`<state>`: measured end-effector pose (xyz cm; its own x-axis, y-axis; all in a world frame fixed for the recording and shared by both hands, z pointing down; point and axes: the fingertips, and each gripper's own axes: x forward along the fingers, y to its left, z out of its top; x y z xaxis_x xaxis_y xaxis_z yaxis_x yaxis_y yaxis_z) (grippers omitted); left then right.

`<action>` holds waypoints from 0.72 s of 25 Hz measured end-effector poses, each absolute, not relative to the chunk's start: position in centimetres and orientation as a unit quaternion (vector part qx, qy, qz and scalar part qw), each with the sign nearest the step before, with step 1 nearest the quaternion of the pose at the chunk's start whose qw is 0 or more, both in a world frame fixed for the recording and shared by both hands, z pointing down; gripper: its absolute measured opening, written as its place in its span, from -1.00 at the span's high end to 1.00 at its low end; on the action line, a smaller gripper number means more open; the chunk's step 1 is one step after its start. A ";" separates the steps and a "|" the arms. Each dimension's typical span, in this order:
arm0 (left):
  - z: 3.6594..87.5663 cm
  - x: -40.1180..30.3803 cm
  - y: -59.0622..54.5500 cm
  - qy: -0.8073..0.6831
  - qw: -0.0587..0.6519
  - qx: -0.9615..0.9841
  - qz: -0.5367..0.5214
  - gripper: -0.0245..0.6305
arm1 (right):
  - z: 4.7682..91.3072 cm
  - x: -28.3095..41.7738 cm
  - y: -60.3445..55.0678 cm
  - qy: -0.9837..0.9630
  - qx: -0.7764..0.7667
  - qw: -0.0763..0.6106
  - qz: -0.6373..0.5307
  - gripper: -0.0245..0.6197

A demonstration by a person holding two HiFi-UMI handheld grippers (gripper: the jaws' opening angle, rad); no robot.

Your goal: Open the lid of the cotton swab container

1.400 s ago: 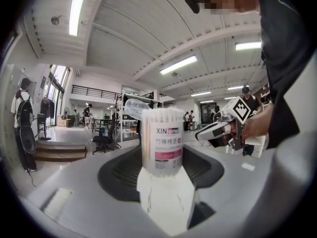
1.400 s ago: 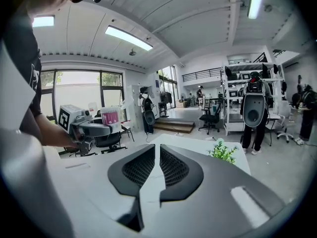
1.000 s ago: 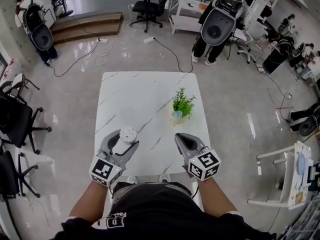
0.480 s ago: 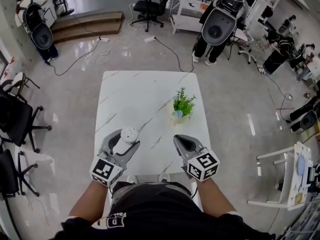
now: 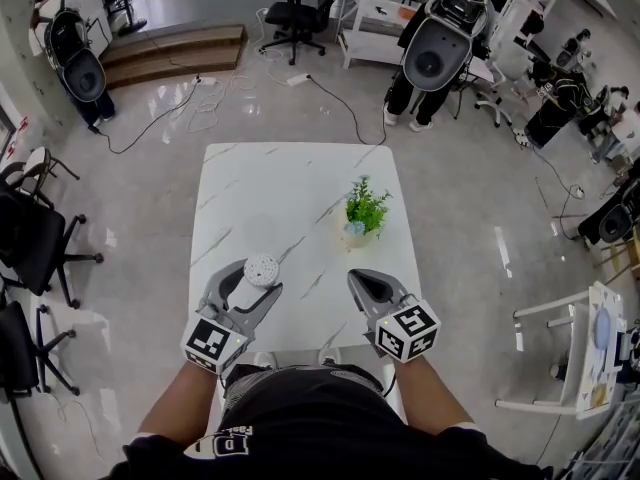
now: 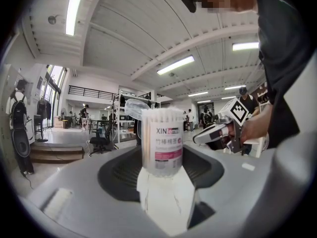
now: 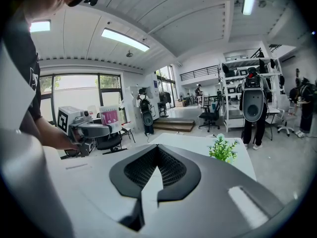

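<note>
Cotton swab container [image 5: 261,269] is pinched between the jaws of the left gripper [image 5: 259,278] at the near-left part of the table [image 5: 290,183]. It appears to be lifted slightly rather than resting, though this isn't certain. The long axis is held upright: in the left gripper view the label is seen square-on and the swab tips face up, so the top end is the accessible one. In the head view the top is seen as a dotted white disc pointing at the camera. Right gripper [image 5: 360,280] is empty, with its jaws pressed together and nothing between them. It is the free tool for the lid. From its tips the container lies at roughly 9 o'clock in the head view, at about the same depth, with bare table between them; they're near but clearly apart. In the right gripper view the container shows at about 10 o'clock of the jaw line, so a sweep to the left is judged necessary before any contact. A translucent piece [image 6: 134,108] is seen at 11 o'clock off the container top, on the side away from the right gripper. It is probably the lid, possibly already tipped back, but this can't be confirmed. Potted plant [image 5: 366,208] sits at 12 o'clock from the right gripper, outside the expected path.
</note>
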<state>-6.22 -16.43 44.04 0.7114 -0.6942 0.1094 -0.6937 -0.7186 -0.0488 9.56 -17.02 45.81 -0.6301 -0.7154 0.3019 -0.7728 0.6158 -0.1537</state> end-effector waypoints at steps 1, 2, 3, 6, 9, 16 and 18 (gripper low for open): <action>44.0 -6.2 -16.4 0.375 0.003 -0.925 -0.061 0.00 | 45.8 9.6 -17.0 -0.893 0.417 0.106 0.135 0.92; 44.0 -6.2 -16.4 0.374 0.004 -0.925 -0.062 0.00 | 45.7 9.6 -17.0 -0.893 0.417 0.106 0.135 0.92; 43.9 -6.2 -16.4 0.374 0.004 -0.925 -0.062 0.00 | 45.7 9.6 -17.0 -0.893 0.416 0.106 0.135 0.92; 43.8 -6.3 -16.4 0.375 0.004 -0.925 -0.062 0.00 | 45.5 9.5 -17.0 -0.894 0.415 0.107 0.133 0.92; 43.9 -6.3 -16.4 0.374 0.004 -0.925 -0.063 0.00 | 45.3 9.5 -17.1 -0.894 0.415 0.107 0.131 0.92; 43.8 -6.1 -16.4 0.372 0.004 -0.926 -0.062 0.00 | 45.1 9.4 -17.1 -0.895 0.414 0.106 0.129 0.92; 43.9 -6.1 -16.3 0.372 0.004 -0.926 -0.062 0.00 | 45.1 9.4 -17.1 -0.895 0.414 0.106 0.128 0.92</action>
